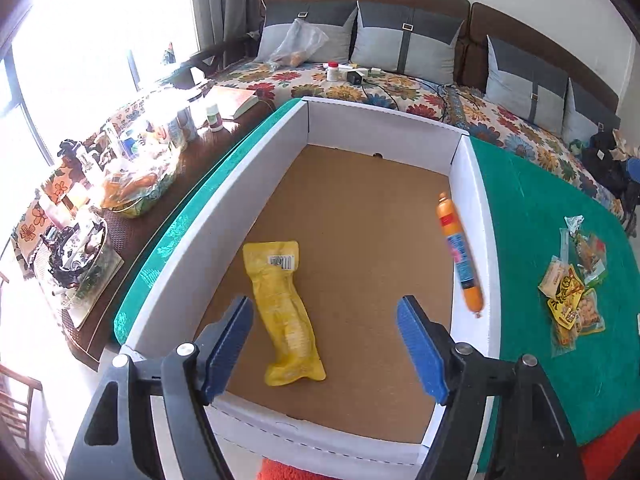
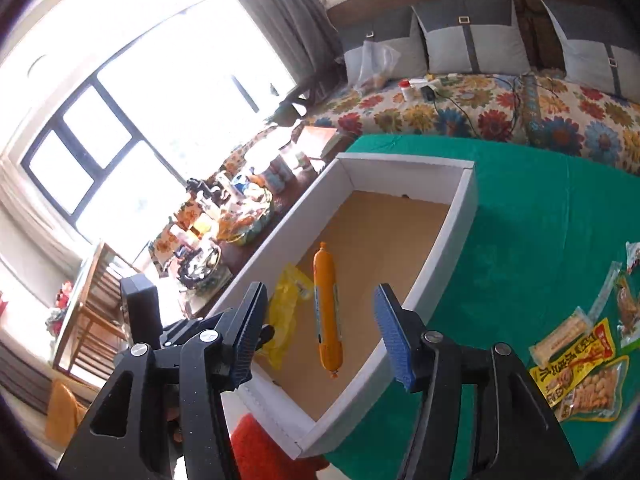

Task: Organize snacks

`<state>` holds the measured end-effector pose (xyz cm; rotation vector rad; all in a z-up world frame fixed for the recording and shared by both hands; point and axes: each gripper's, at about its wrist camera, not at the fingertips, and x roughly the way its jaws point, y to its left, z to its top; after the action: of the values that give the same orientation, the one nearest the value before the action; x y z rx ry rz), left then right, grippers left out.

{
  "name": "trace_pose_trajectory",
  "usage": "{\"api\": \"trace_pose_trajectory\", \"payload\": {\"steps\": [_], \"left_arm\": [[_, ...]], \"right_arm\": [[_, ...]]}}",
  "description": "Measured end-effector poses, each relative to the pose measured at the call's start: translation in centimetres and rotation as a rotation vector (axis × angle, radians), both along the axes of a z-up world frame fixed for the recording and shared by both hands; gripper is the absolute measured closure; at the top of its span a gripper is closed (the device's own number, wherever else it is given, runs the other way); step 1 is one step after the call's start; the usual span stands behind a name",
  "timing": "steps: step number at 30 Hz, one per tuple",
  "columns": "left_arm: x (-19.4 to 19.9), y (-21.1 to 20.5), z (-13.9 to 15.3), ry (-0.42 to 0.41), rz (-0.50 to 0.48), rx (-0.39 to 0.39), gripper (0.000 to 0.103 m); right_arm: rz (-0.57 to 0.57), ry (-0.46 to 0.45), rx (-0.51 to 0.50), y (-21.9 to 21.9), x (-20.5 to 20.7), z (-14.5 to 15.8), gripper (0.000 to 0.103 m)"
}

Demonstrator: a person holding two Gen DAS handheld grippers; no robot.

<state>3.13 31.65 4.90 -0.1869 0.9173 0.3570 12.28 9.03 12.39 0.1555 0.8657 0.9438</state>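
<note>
Left claw (image 1: 325, 346) wide apart, gripping nothing, hovering above white box (image 1: 384, 122) on green surface (image 1: 540, 208). Right claw (image 2: 318, 332) also parted, empty, above the same box. Inside the box: yellow packet (image 1: 285, 312) flat on the brown floor near 6 o'clock, orange sausage (image 1: 458, 252) along the wall at 3 o'clock. Loose snack packets (image 2: 580, 364) heaped on the green surface outside, at 3 o'clock of the box.
</note>
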Motion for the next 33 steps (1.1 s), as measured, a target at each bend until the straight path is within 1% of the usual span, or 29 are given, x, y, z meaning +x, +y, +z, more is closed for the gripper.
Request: {"api": "trace_pose_trajectory", "payload": {"steps": [2,3,5,7,9,10,11,13,14,15,18,19,20,21,22,23,25,26,28,29,31,33], "left_arm": [[-0.9,-0.4,-0.8,-0.012,0.002,-0.01,0.029],[-1.1,-1.1,-1.3,-0.018,-0.009,-0.022,0.029],[-1.0,-3.5,-1.8,-0.029,-0.055,-0.053,0.029],[-0.6,-7.2,-1.6,-0.061,-0.134,-0.09,0.028],[-0.2,-11.6,-1.3,-0.094,-0.221,-0.128,0.021],[-0.2,-14.2,-1.1,-0.114,-0.27,-0.148,0.02],[0.0,-16.6,-1.0,-0.127,-0.321,-0.167,0.017],[0.4,-21.4,-1.4,-0.129,-0.415,-0.193,0.011],[0.7,-23.6,-1.9,-0.119,-0.453,-0.2,0.008],[1.0,-25.7,-2.8,-0.102,-0.489,-0.196,0.007],[2.0,-30.9,-6.3,-0.034,-0.55,-0.13,0.007],[2.2,-32.0,-7.7,-0.023,-0.557,-0.11,0.007],[2.4,-32.7,-8.9,-0.014,-0.554,-0.094,0.007],[2.5,-33.2,-10.2,0.001,-0.545,-0.081,0.007],[2.6,-33.3,-11.4,0.026,-0.529,-0.075,0.007],[2.6,-33.2,-12.5,0.051,-0.512,-0.078,0.007],[2.3,-32.4,-14.1,0.095,-0.489,-0.091,0.007],[2.1,-32.1,-14.6,0.106,-0.478,-0.084,0.007],[1.8,-31.4,-14.5,0.106,-0.453,-0.03,0.007],[1.7,-31.2,-13.9,0.089,-0.44,0.004,0.007],[1.5,-30.9,-11.8,0.024,-0.427,0.066,0.007],[1.6,-30.8,-8.8,-0.079,-0.443,0.131,0.007]], "right_arm": [[-0.012,-0.029,0.003,-2.0,-0.3,0.0,0.042],[-0.027,-0.051,-0.02,-3.4,-0.3,-0.7,0.041],[-0.061,-0.101,-0.095,-6.6,-0.6,-3.1,0.035],[-0.109,-0.135,-0.204,-10.5,-0.7,-6.7,0.034],[-0.176,-0.13,-0.324,-15.1,-0.8,-11.2,0.034],[-0.222,-0.116,-0.379,-17.8,-0.9,-13.4,0.034],[-0.27,-0.099,-0.42,-20.6,-1.0,-15.4,0.034],[-0.379,-0.06,-0.471,-26.3,-1.7,-18.5,0.034],[-0.437,-0.045,-0.483,-28.8,-2.2,-19.6,0.034],[-0.494,-0.036,-0.491,-31.2,-2.9,-20.4,0.034],[-0.643,-0.031,-0.495,-36.3,-5.0,-21.8,0.034],[-0.674,-0.001,-0.489,-37.4,-5.1,-22.2,0.034],[-0.695,0.032,-0.461,-38.2,-4.9,-22.1,0.034],[-0.714,0.045,-0.422,-38.9,-4.7,-21.8,0.034],[-0.73,0.036,-0.396,-39.3,-4.6,-21.3,0.034],[-0.738,0.014,-0.393,-39.1,-4.8,-20.7,0.034],[-0.738,-0.009,-0.412,-38.9,-4.3,-20.6,0.032],[-0.735,-0.003,-0.416,-38.7,-4.2,-20.8,0.032],[-0.721,0.033,-0.407,-38.8,-3.8,-21.7,0.032],[-0.716,0.051,-0.402,-38.8,-3.8,-22.2,0.032],[-0.708,0.075,-0.395,-38.7,-3.5,-22.9,0.032],[-0.705,0.073,-0.388,-38.6,-3.3,-23.0,0.032]]}}
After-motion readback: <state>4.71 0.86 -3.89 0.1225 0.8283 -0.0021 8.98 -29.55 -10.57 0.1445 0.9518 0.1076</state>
